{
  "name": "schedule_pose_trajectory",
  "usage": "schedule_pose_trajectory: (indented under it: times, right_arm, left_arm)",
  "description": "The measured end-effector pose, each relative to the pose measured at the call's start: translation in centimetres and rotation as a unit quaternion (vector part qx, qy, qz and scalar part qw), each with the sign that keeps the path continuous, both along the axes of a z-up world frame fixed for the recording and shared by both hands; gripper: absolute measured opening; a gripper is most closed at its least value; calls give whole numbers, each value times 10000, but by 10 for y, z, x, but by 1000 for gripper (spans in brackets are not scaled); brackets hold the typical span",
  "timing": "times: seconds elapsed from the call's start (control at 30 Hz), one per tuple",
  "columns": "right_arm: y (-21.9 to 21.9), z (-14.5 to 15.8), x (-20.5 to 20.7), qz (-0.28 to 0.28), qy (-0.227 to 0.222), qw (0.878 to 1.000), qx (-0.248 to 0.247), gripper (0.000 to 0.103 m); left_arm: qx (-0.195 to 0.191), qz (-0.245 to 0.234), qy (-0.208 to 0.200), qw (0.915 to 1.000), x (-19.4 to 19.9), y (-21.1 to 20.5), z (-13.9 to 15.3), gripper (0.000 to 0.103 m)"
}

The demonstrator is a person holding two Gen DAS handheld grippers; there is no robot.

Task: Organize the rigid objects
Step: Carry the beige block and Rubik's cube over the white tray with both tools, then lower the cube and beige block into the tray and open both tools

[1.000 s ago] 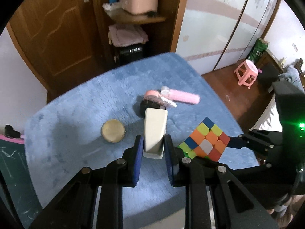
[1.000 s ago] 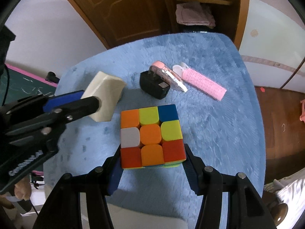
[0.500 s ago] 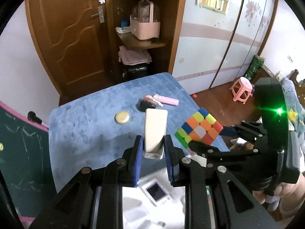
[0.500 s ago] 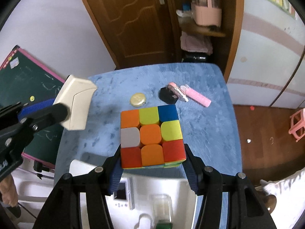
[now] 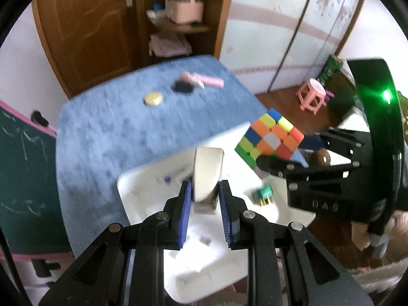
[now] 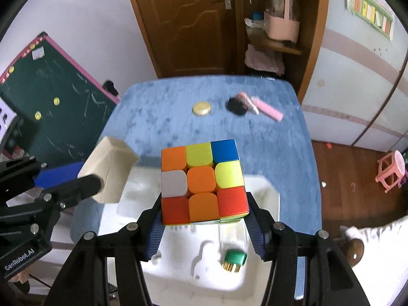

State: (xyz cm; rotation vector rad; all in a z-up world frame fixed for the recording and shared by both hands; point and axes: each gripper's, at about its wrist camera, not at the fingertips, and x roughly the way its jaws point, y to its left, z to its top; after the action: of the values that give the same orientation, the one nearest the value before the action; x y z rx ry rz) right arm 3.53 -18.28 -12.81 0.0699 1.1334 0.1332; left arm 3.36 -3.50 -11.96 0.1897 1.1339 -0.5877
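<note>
**Both tools loaded above the tray**

The left tool (image 5: 204, 199) pinched a cream block (image 5: 207, 173) between its blue pads, holding it upright over the left part of the white tray (image 5: 142, 193). In the right wrist view the same block (image 6: 109, 170) hung off to the left, above the tray's near-left corner. To its right, the right tool (image 6: 204, 227) was clamped on the cube (image 6: 202, 182), held clear of the surface and over the middle of the tray (image 6: 270, 196). A small green item (image 6: 233, 260) already lay in a tray pocket, below and right of the cube. Farther back on the blue table (image 6: 158, 125) sat a gold disc (image 6: 201, 108), a black object (image 6: 236, 105) and a pink stick (image 6: 270, 111), from left to right.

The step in hand looked like the carry to the tray, with both pieces not yet set down. Next, each tool would likely need lowering into a free pocket before letting go, keeping the cube off the green item.
</note>
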Motion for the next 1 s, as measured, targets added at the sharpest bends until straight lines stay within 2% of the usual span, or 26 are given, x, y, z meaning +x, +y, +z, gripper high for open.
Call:
schedule_pose_trajectory:
  times: [0.17,0.43,0.57,0.77,0.87,1.0]
  right_arm:
    - [5,-33,-26,-112,497,9987,47,57]
    - [14,-79,-54,-154,1041,9944,26,57]
    - [20,-95,-60,-97,1176,9930,-68,57]
    - [26,-107,-62,10,1312,9912,-172,57]
    - [28,-108,-65,56,1330,9908,-247,58]
    - [27,-105,-66,46,1312,9911,-240,58]
  left_arm:
    - [139,-342,282,9989,-25,-2,-33,22]
    - [522,-488,652,9953,-36,-11,-92,22]
    - [621,-483,684,9946,-38,-13,-106,22]
    - [748,-439,610,9944,-40,-16,-106,22]
    - [875,-393,597,9936,-39,-16,-107,27]
    - [981,-233,561,9933,-39,-13,-104,50]
